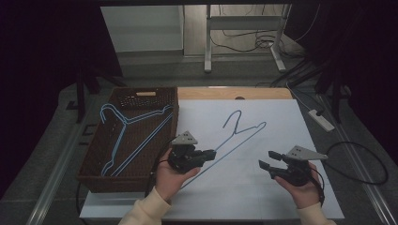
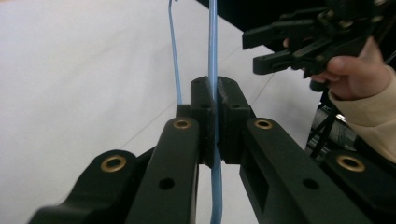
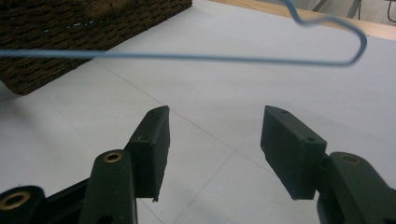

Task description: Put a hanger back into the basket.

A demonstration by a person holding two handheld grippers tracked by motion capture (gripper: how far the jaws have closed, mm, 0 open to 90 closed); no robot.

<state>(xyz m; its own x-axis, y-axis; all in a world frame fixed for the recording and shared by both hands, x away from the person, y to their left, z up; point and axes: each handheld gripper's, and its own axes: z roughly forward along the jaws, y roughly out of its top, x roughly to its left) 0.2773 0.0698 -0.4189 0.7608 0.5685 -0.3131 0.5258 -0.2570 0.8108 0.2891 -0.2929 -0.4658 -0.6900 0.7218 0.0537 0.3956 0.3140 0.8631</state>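
We see a white table [image 1: 281, 197] with a brown wicker basket [image 1: 98, 159] at its left, two blue wire hangers [image 1: 123, 125] already lying inside, which suggests the basket is where they get collected. On the near middle of the table, our left gripper [image 1: 206, 154] has its jaws clamped on the long bar of a third blue hanger [image 1: 244, 133], lifting that end, while our right gripper [image 1: 265, 160] waits near right, jaws apart and empty

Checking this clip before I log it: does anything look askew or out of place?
Little stands out. The left gripper is shut on a blue wire hanger at its long bar, holding it slanted above the white sheet. Another hanger lies in the basket. The right gripper is open, holding nothing.
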